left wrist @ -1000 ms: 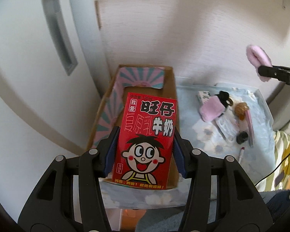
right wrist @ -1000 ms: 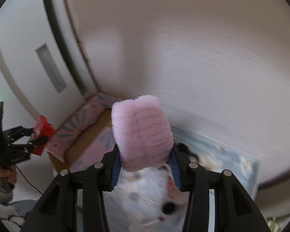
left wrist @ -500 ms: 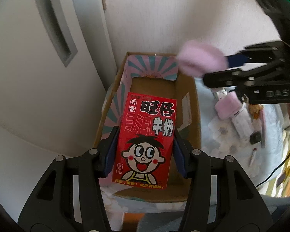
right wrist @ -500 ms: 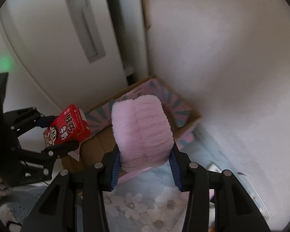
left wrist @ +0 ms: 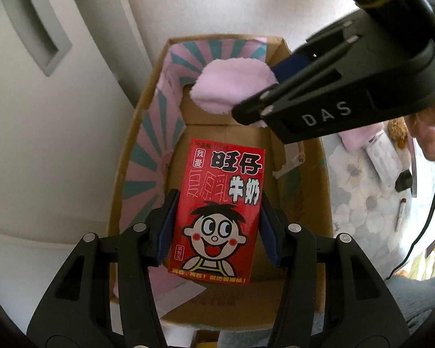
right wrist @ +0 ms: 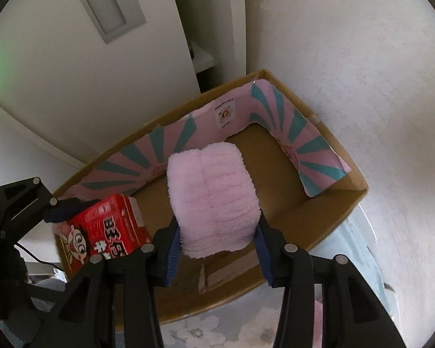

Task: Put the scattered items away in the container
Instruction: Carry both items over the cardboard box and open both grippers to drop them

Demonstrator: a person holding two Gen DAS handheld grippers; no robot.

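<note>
A cardboard box (left wrist: 298, 191) (right wrist: 342, 211) lined with pink and teal striped paper stands against the wall. My left gripper (left wrist: 217, 226) is shut on a red milk carton (left wrist: 220, 208) with a cartoon face, held over the near part of the box. The carton (right wrist: 107, 232) and the left gripper (right wrist: 58, 211) also show at the left of the right wrist view. My right gripper (right wrist: 216, 249) is shut on a fluffy pink cloth (right wrist: 213, 203), held above the middle of the box. That cloth (left wrist: 232, 87) shows over the far end of the box in the left wrist view.
To the right of the box, a floral cloth (left wrist: 362, 203) carries scattered items: another pink fluffy piece (left wrist: 359, 136), a clear packet (left wrist: 382, 159), a small black object (left wrist: 403, 179) and a thin stick (left wrist: 401, 206). A white cupboard door (right wrist: 72, 58) stands left of the box.
Both grippers came down over the box. The right gripper swung in from the right with the pink cloth until it hung above the box interior. Both grips stayed the same.
</note>
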